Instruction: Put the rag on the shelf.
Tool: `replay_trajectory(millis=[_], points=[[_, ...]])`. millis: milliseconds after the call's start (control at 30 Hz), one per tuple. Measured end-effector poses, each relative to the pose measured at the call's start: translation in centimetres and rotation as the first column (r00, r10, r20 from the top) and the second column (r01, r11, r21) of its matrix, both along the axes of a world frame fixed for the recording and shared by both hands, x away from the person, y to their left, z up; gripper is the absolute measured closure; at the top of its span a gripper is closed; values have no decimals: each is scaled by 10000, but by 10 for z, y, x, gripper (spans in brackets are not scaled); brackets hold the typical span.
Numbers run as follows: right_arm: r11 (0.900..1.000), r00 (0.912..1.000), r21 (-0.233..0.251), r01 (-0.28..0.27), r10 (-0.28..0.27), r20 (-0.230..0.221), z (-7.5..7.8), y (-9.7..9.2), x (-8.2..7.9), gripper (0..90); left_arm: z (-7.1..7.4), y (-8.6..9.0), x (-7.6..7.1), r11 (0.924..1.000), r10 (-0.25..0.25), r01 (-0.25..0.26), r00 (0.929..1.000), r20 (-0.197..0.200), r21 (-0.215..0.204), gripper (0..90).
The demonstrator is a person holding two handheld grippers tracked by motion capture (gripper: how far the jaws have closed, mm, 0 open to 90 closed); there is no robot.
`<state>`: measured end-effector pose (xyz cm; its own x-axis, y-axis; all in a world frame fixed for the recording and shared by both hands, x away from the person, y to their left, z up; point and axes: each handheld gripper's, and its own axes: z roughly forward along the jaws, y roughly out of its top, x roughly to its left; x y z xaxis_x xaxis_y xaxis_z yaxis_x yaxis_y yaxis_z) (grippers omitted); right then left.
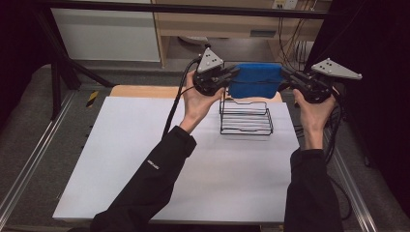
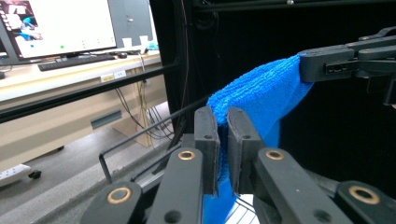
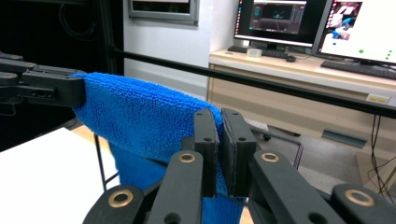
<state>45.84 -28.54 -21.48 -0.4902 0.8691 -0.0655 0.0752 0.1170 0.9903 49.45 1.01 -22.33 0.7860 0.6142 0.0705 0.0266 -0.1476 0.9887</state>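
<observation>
High view: a blue terry-cloth towel (image 1: 255,79) hangs stretched between the left gripper (image 1: 231,76) and the right gripper (image 1: 286,77), above the far edge of a black wire rack (image 1: 245,117) that stands on a white table sheet (image 1: 145,159). Each gripper pinches one end of the towel, so the cloth spans level between them and its lower edge drapes toward the rack's top; the hold appears meant to keep the towel spread while it is brought over the rack's upper wire.

Left gripper view: the left gripper (image 2: 223,130) has its jaws closed on a fold of the towel (image 2: 261,93), the cloth pressed between the pads and trailing below them. The far end of the towel is clamped by the other gripper at upper right. A black wire (image 2: 140,135) of the rack runs beneath.

Right gripper view: the right gripper (image 3: 220,135) likewise has its jaws closed on the towel (image 3: 135,116), which sags slightly in the middle. The paired grip keeps the folded cloth from bunching, judged suited to hanging it evenly.
</observation>
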Motion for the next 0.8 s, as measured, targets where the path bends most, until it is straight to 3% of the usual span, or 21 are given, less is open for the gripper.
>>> replay_trajectory(millis=[533, 800], points=[[9983, 9959, -399, -431, 398, -807, -22, -5, -12, 856, -20, -4, -9, 9949, -112, 181, 9975, -692, 995, 816], [9979, 9938, -428, -489, 443, -1018, -32, -7, -9, 856, -19, 0, -12, 9945, -334, 435, 9939, -1050, 956, 743]])
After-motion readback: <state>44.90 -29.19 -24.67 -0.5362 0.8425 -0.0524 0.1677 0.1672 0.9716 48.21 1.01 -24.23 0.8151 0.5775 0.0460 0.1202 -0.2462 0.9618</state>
